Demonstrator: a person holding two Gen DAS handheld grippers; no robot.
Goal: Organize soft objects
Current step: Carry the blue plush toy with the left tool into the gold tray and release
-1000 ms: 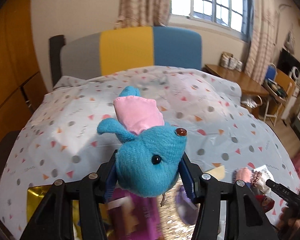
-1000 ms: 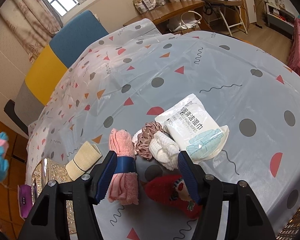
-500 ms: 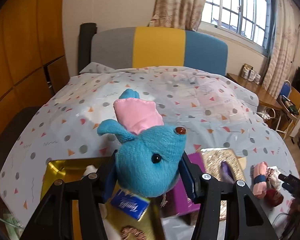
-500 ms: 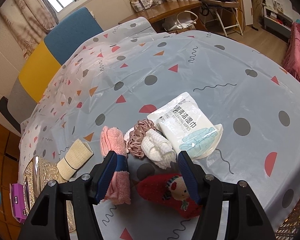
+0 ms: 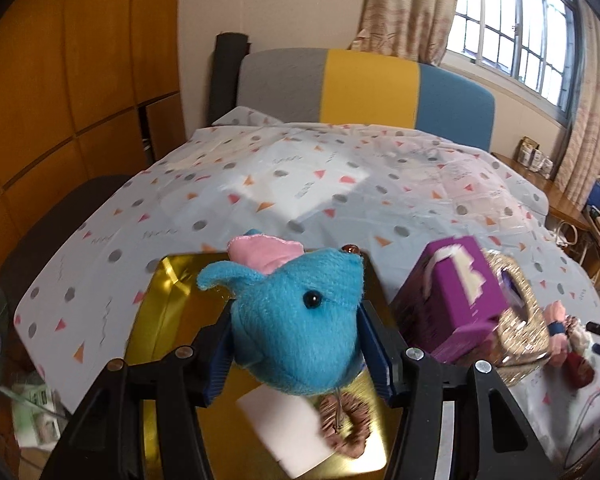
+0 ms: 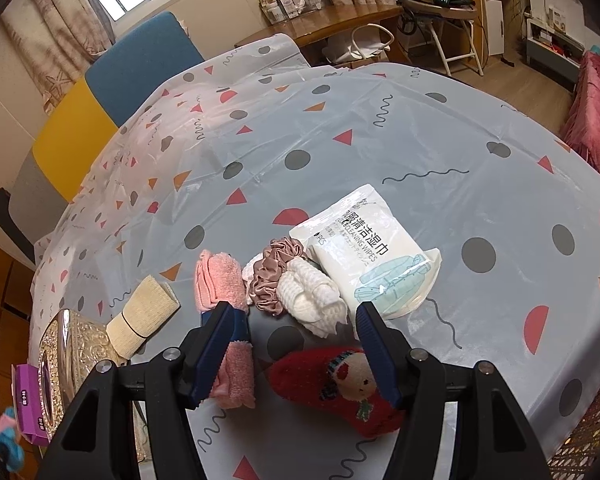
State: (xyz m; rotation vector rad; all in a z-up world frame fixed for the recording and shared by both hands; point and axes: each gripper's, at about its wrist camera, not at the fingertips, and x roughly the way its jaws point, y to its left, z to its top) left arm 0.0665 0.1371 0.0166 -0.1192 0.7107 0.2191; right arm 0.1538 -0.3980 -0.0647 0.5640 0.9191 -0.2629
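Note:
A blue plush toy point(image 5: 300, 332) with a pink ear sits squeezed between the pads of my left gripper point(image 5: 296, 344), which is shut on it. It hangs above a gold tray point(image 5: 168, 320) that holds a white flat pad point(image 5: 284, 432) and a brown scrunchie point(image 5: 352, 420). My right gripper point(image 6: 298, 344) stands open, with nothing between its fingers, over a red sock point(image 6: 336, 384) with a doll face. Beyond its fingers lie a pink rolled towel point(image 6: 216, 280), a satin scrunchie point(image 6: 272, 272), a white knit cloth point(image 6: 312, 296) and a beige roll point(image 6: 140, 316).
A purple tissue box point(image 5: 456, 296) and a glittery gold box point(image 5: 520, 320) stand right of the tray. A pack of wet wipes point(image 6: 372, 252) lies beside the cloths. The patterned tablecloth point(image 6: 380, 128) covers the table; a striped chair back point(image 5: 364, 84) is behind.
My left gripper has carried the blue toy leftward and lower, from above the purple and glittery boxes to above the gold tray. The right gripper has stayed over the red sock.

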